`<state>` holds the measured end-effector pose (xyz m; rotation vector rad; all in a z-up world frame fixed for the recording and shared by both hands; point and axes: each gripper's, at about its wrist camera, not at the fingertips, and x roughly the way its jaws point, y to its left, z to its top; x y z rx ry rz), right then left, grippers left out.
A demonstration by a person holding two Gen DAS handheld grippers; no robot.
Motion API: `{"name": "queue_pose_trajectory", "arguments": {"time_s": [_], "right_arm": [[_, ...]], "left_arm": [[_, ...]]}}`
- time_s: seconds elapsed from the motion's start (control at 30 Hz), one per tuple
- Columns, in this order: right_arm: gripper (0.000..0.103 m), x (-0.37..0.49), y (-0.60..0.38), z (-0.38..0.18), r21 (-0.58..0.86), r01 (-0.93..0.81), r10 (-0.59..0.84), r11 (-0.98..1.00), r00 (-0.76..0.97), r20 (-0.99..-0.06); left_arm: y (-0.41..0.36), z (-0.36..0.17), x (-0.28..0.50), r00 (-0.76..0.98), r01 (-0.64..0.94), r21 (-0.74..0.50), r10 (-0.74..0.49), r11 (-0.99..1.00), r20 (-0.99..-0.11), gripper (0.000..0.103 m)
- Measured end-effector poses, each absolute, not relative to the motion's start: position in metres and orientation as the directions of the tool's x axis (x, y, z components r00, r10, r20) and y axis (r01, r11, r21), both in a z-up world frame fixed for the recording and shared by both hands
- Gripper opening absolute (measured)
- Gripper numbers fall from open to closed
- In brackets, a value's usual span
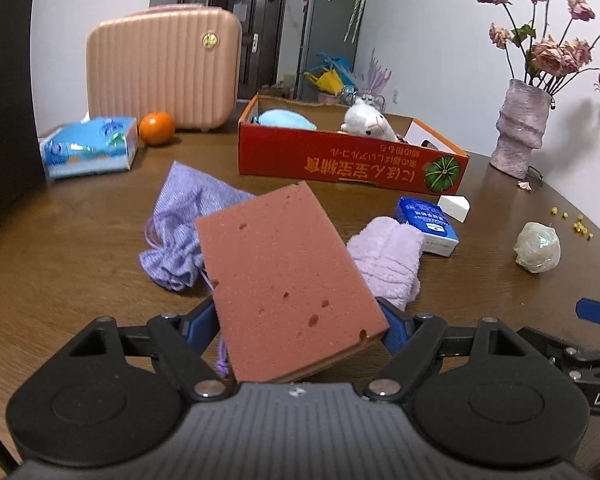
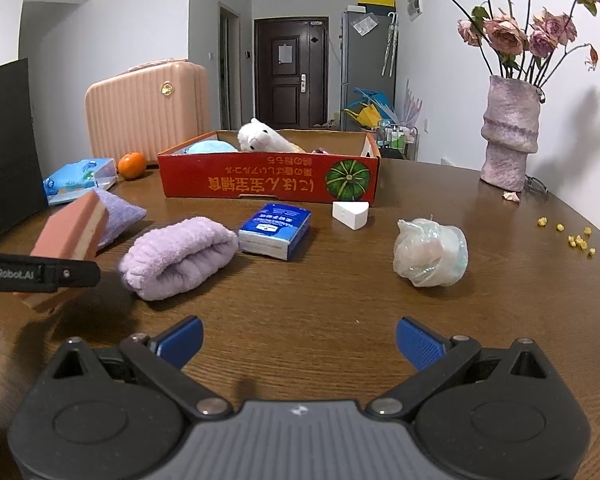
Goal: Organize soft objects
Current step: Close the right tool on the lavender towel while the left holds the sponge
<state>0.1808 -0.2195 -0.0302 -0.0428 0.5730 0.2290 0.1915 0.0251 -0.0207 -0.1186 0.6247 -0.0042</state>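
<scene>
Fingers of the left gripper clamp a pink sponge by its two side edges, lifted clear of the wooden table. The right gripper hangs with its blue pads spread wide and nothing between them, bare tabletop directly ahead. Beyond the left fingertips lie a purple drawstring pouch to the left and a rolled lilac towel to the right, both partly hidden behind the sponge. Further ahead stands the red cardboard box, holding a white plush llama and a blue soft item largely cut off by the box wall. Only the right view shows the sponge's layered edge, pink over tan, and the towel whole. A tissue pack, a white wedge and a crumpled plastic bag lie ahead of the right fingers.
</scene>
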Motion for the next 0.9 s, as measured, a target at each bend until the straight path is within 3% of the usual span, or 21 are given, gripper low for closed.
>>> {"name": "queue_pose_trajectory", "arguments": {"time_s": [0.9], "right_arm": [[0.103,0.218,-0.146,-0.013,0.008,-0.315,0.265,0.949,0.785,-0.559]], "left_arm": [[0.052,-0.009,0.172,0.909,-0.033,0.187,0.108,0.982,-0.403,0.081]]}}
